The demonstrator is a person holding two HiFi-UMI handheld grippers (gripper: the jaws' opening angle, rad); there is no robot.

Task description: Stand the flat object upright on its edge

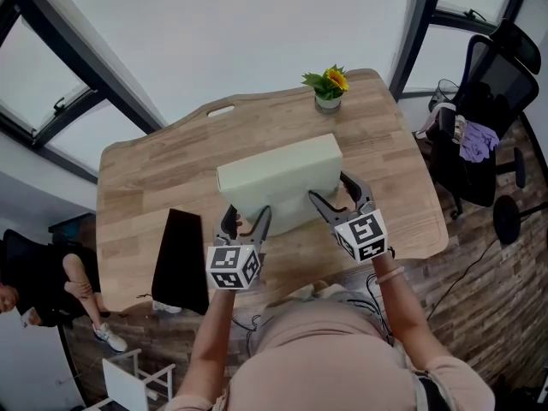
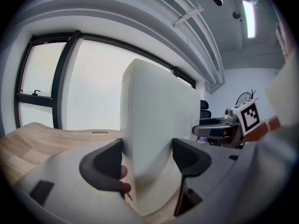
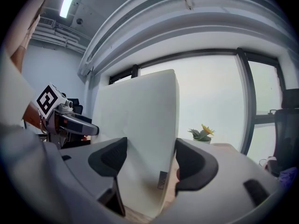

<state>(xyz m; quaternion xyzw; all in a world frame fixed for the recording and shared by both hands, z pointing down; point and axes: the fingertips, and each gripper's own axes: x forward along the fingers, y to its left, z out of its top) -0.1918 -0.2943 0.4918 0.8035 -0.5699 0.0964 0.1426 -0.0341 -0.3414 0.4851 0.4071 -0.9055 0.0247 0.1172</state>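
Smooth matt box [image 1: 278, 174], wood-grain table [image 1: 137, 187]

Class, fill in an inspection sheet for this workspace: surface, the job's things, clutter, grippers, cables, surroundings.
Surface: wooden table, with a handle slot at its far edge.
Job's things: pale box, up on its long edge.
Clutter: potted flower at the far edge; flat black pad at the near left, apart from the box.
Grippers: left gripper and right gripper each clamp one end of the box.
Cables: thin dark leads by the person's front; none seen on the table.
Surroundings: windows behind; office chair at right; seated person at lower left.
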